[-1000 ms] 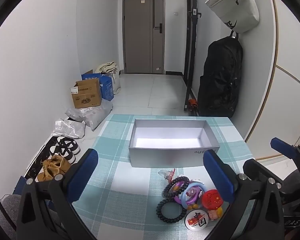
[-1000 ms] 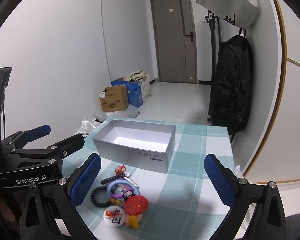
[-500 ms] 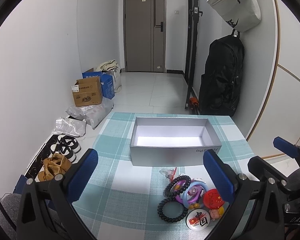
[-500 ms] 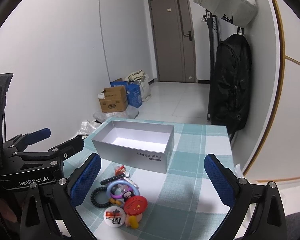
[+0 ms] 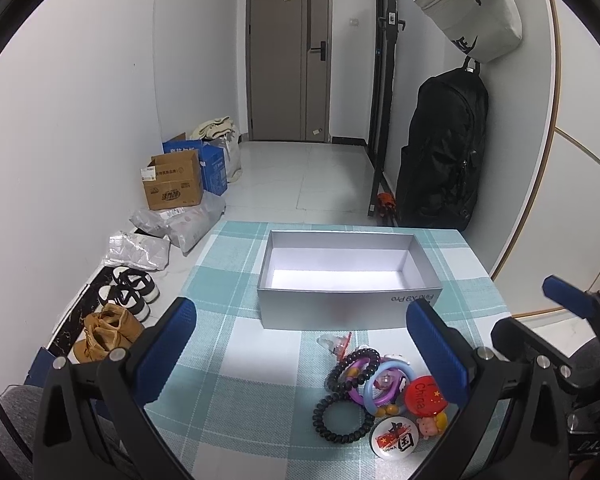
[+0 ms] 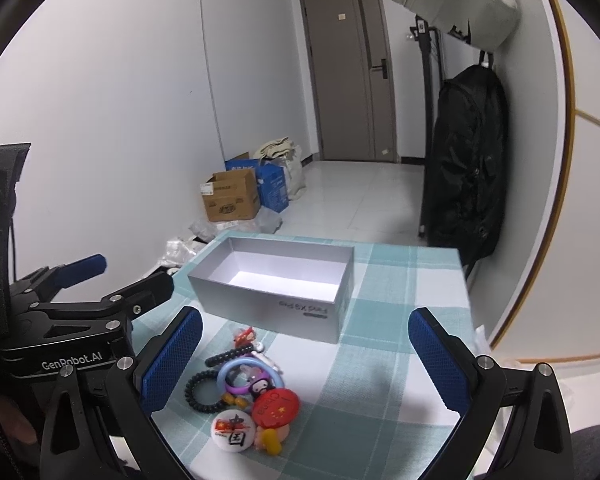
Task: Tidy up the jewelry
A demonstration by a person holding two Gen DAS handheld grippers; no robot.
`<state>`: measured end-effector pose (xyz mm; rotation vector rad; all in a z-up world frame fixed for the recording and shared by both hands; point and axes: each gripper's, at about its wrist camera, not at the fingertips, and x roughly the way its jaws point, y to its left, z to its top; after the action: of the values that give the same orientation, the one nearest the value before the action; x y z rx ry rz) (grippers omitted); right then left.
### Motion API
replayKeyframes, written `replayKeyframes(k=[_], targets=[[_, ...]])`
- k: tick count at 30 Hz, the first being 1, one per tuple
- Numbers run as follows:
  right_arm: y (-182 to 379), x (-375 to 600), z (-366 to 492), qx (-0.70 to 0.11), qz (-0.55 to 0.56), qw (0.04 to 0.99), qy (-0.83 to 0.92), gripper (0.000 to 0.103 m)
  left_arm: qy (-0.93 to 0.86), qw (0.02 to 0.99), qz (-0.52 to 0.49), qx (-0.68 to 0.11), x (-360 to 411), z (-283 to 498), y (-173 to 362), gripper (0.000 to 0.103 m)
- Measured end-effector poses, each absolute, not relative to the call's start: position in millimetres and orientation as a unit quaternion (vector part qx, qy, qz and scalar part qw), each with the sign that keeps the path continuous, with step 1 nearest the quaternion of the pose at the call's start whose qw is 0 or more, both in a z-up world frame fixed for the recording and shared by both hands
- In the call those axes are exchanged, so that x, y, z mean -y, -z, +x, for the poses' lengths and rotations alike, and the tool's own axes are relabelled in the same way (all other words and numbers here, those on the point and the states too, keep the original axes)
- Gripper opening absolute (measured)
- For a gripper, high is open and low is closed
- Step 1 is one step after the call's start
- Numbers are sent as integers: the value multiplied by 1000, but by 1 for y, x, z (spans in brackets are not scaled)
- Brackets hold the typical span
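A pile of trinkets lies on the checked tablecloth (image 5: 228, 368) in front of an empty silver box (image 5: 348, 276) (image 6: 276, 280). It holds a black coil hair tie (image 5: 342, 420) (image 6: 204, 392), a dark bead bracelet (image 5: 354, 364), purple and blue rings (image 5: 384, 386) (image 6: 248, 374), a red round badge (image 5: 426, 396) (image 6: 276, 408) and a white badge (image 5: 394, 440) (image 6: 233, 432). My left gripper (image 5: 300, 360) hovers open over the table just left of the pile. My right gripper (image 6: 304, 364) is open too, above the pile's right side. Each shows in the other's view.
The table's far edge is just behind the box, its right edge near the wall. Beyond lie cardboard boxes (image 5: 174, 184), plastic bags, shoes (image 5: 132, 288) on the floor at left, a black backpack (image 5: 444, 160) and a pale bag (image 5: 472, 12) hanging at right.
Both views have shifted slightly, so the box and the pile sit a little lower and nearer. The pile itself has not moved and both grippers stay open.
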<state>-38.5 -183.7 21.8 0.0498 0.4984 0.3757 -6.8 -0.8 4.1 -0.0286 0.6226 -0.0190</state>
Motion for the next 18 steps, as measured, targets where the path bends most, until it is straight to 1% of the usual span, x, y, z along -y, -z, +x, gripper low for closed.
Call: replayKeyframes(k=[2, 6, 9, 11, 14, 16, 18], targets=[[-19, 182, -37, -254, 20, 949, -186, 103, 12, 950, -18, -311, 0, -5, -2, 102], [-7, 179, -29, -307, 4, 932, -191, 103, 18, 947, -20, -320, 1, -2, 2, 102], [4, 176, -20, -345, 12, 914, -213, 103, 23, 944, -26, -329, -2, 1, 5, 102], [13, 172, -17, -343, 11, 912, -226, 103, 25, 939, -33, -340, -6, 4, 8, 102], [25, 167, -14, -387, 35, 888, -247, 102, 21, 931, -45, -360, -16, 7, 15, 102], [32, 164, -13, -410, 50, 873, -261, 95, 13, 928, -49, -369, -22, 8, 18, 102], [41, 162, -9, -432, 47, 862, -262, 91, 6, 925, -53, -376, -28, 9, 21, 102]])
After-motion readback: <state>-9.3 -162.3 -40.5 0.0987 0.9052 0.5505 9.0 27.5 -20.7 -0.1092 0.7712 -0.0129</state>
